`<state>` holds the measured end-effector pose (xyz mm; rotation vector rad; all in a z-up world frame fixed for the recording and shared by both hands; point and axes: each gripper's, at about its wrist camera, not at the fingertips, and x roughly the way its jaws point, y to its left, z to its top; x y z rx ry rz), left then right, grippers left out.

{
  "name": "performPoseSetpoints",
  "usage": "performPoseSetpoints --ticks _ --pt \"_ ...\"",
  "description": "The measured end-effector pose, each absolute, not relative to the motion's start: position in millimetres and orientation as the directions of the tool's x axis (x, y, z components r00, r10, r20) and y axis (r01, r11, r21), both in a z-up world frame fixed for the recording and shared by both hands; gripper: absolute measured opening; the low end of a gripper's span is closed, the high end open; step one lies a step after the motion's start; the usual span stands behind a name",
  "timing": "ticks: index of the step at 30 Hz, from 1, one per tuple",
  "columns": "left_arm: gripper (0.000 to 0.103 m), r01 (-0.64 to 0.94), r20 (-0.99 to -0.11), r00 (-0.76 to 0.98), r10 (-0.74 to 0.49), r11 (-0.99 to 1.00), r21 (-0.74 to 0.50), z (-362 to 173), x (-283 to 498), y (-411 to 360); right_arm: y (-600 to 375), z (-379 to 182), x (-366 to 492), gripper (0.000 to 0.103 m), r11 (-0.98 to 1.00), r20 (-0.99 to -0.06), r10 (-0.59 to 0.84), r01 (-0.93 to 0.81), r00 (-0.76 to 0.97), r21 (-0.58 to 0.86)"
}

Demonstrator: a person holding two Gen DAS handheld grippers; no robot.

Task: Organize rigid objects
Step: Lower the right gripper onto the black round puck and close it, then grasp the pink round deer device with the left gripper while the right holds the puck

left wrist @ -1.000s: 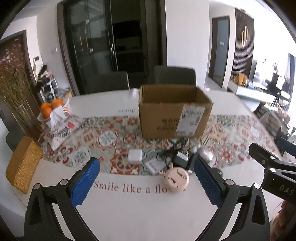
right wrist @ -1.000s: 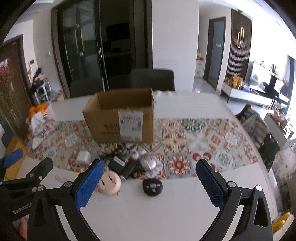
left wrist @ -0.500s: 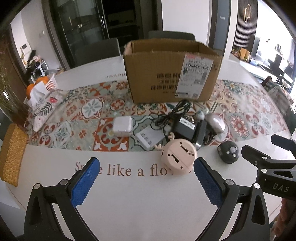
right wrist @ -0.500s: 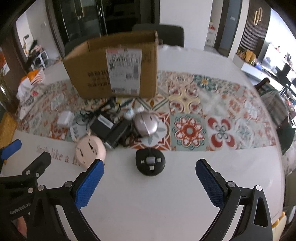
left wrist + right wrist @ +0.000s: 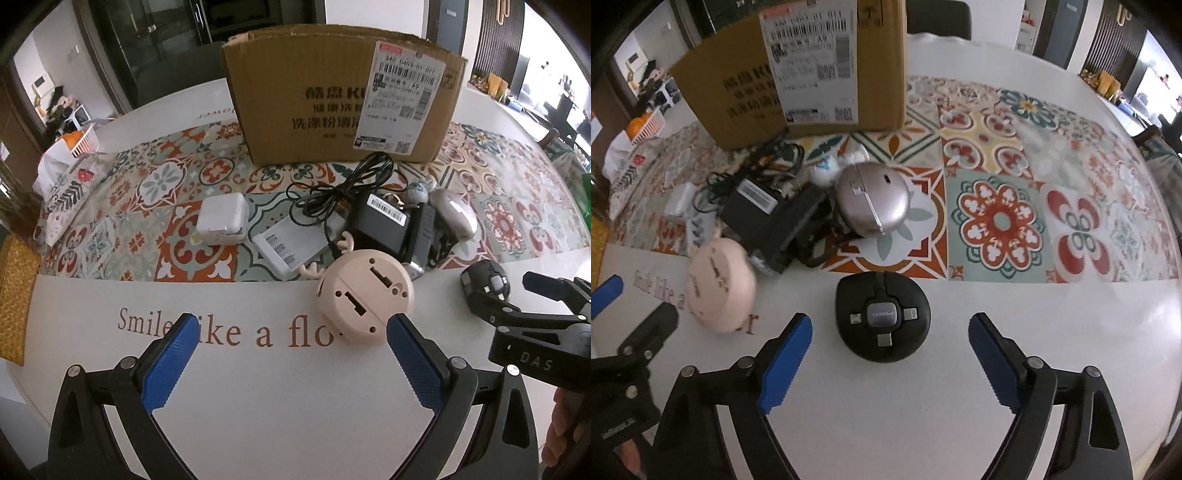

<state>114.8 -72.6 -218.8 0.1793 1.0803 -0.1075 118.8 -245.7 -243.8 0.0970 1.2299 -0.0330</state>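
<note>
Your left gripper (image 5: pixel 288 349) is spread wide over the smooth white table (image 5: pixel 280 413), its ribbed blue pads (image 5: pixel 168 363) empty, and the round matte pink plastic clock with small antlers (image 5: pixel 365 295) lies back-up just ahead of the right pad, at centre right of the left wrist view, its antlers pointing to the upper left. Your right gripper (image 5: pixel 890 347) is equally spread and holds nothing; the round black plastic cable hub with a silver centre (image 5: pixel 882 320) sits flat between its pads (image 5: pixel 786 363), at centre frame, its cable stub pointing away from you. Behind these, on the glossy patterned tile runner (image 5: pixel 997 218), lie a rounded brushed-silver case (image 5: pixel 873 201), a boxy black power adapter (image 5: pixel 382 225) with tangled cord, a flat white rectangular pack (image 5: pixel 291 242) and a white square charger (image 5: pixel 222 219). An open brown corrugated cardboard box with a shipping label (image 5: pixel 340 96) stands at the top centre. Dark glass doors close the room behind.
</note>
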Motion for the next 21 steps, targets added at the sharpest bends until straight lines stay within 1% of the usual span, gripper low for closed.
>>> performPoseSetpoints --ticks 1,5,7,9,11,15,21 --pt "0.103 0.173 -0.885 0.466 0.006 0.98 0.097 -220.0 115.5 -73.0 -245.9 -246.8 120.5 0.081 0.995 -0.944 0.033 0.075 0.33 0.061" --pt "0.103 0.165 -0.889 0.457 0.011 0.981 0.098 -224.8 118.4 -72.8 -245.5 -254.3 124.5 0.079 0.995 -0.946 0.041 0.075 0.321 0.069" --pt "0.103 0.163 -0.89 0.455 0.017 0.981 0.102 -226.3 119.2 -72.8 -245.5 -257.2 126.9 0.072 0.995 -0.947 0.041 0.069 0.317 0.066" --pt "0.103 0.161 -0.891 0.454 0.017 0.982 0.1 -227.1 119.6 -72.7 -245.2 -260.0 129.6 0.068 0.995 -0.949 0.044 0.068 0.312 0.068" --pt "0.103 0.161 -0.891 0.453 0.015 0.982 0.099 -227.4 120.0 -72.9 -243.7 -259.5 130.0 0.066 0.996 -0.947 0.042 0.063 0.317 0.066" --pt "0.103 0.172 -0.89 0.456 0.005 0.981 0.094 -227.7 119.4 -74.5 -243.3 -258.3 130.4 0.056 0.997 -0.944 0.033 0.057 0.33 0.055" --pt "0.103 0.204 -0.886 0.462 -0.024 0.976 0.079 -226.1 115.7 -79.6 -246.6 -256.1 124.0 0.056 0.995 -0.939 0.047 0.071 0.341 0.076"
